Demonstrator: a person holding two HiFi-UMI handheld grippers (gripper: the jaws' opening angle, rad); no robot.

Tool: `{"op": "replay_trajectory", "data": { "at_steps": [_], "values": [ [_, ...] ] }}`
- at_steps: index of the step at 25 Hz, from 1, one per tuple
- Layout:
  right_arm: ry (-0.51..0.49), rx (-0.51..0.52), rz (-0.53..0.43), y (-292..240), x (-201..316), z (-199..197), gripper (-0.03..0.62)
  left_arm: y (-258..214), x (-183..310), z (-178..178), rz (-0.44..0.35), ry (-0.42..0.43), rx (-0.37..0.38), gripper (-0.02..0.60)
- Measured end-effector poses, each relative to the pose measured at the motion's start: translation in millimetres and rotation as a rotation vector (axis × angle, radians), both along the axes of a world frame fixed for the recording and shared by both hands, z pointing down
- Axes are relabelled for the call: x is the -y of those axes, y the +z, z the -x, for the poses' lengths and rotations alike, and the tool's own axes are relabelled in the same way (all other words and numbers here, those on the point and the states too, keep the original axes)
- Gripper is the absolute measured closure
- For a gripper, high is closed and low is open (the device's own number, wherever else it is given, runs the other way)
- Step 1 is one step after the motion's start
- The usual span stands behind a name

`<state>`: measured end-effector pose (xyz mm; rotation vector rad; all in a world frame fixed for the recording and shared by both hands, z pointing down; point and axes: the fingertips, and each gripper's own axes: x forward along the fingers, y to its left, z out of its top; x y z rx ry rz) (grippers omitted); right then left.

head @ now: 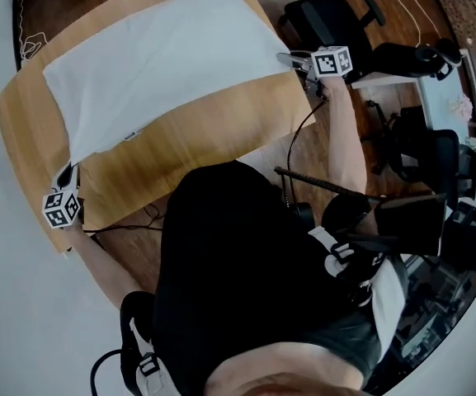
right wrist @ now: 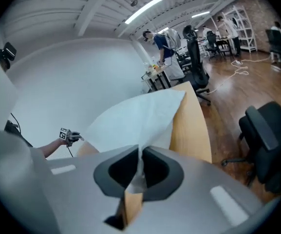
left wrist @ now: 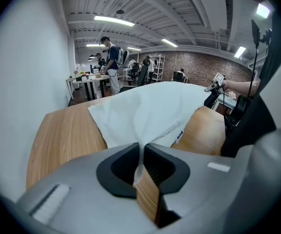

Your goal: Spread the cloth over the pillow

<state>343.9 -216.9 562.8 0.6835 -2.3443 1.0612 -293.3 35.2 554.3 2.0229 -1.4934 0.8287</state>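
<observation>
Big wooden table (head: 196, 151) in the middle, and the white cloth (head: 159, 60) lies draped across its far half. It covers the pillow (left wrist: 168, 138), with just a tagged edge peeking out on the near side. The left gripper (head: 66, 172) has its jaws pinched tight on one cloth corner. The right gripper (head: 289, 58) is clamped on the opposite corner at the table's edge.
</observation>
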Motion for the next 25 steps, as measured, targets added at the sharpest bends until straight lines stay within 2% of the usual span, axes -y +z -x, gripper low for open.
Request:
{"op": "replay_trajectory", "data": {
  "at_steps": [2,5,6,7,8,10,11,12,15,16,19,21,22,25],
  "values": [
    [-0.018,0.030,-0.102,-59.8,12.8,5.8,0.587,-28.6,11.8,5.4,-0.049,0.015,-0.007,0.548],
    [-0.016,0.144,-0.313,-166.2,24.1,6.6,0.588,-94.3,19.9,1.6,-0.172,0.028,0.022,0.555],
    [0.002,0.159,-0.322,-172.2,20.0,1.7,0.588,-100.7,13.0,-3.8,-0.180,0.027,0.027,0.557],
    [0.032,0.152,-0.270,-152.1,12.7,-5.5,0.588,-90.1,1.0,-10.4,-0.153,0.028,0.016,0.558],
    [0.070,0.128,-0.173,-112.3,3.9,-14.0,0.588,-62.9,-13.4,-18.1,-0.093,0.035,-0.011,0.560],
    [0.142,0.058,0.045,-19.6,-13.8,-29.7,0.589,10.2,-38.2,-33.7,0.076,0.069,-0.058,0.561],
    [0.167,0.027,0.118,13.6,-20.5,-35.0,0.589,31.6,-45.2,-39.4,0.139,0.087,-0.058,0.563],
    [0.187,0.010,0.158,33.9,-25.2,-38.8,0.589,31.3,-46.0,-42.8,0.154,0.097,-0.051,0.565],
    [0.234,0.034,0.156,42.0,-31.7,-46.2,0.589,-29.1,-25.0,-37.5,0.018,0.056,-0.025,0.566],
    [0.248,0.056,0.132,35.1,-32.4,-48.0,0.589,-26.7,-27.4,-36.1,0.020,0.048,-0.026,0.566],
    [0.278,0.119,0.058,11.8,-34.6,-53.0,0.589,46.9,-54.7,-40.9,0.198,0.086,-0.037,0.566],
    [0.277,0.122,0.039,9.3,-39.4,-56.1,0.589,66.3,-62.7,-41.1,0.260,0.100,-0.011,0.566],
    [0.264,0.099,0.049,16.5,-44.0,-57.2,0.589,69.6,-64.0,-41.6,0.271,0.103,0.000,0.566],
    [0.171,-0.060,0.135,67.9,-68.2,-55.6,0.589,90.5,-68.0,-45.6,0.334,0.131,0.024,0.565]
  ]
}}
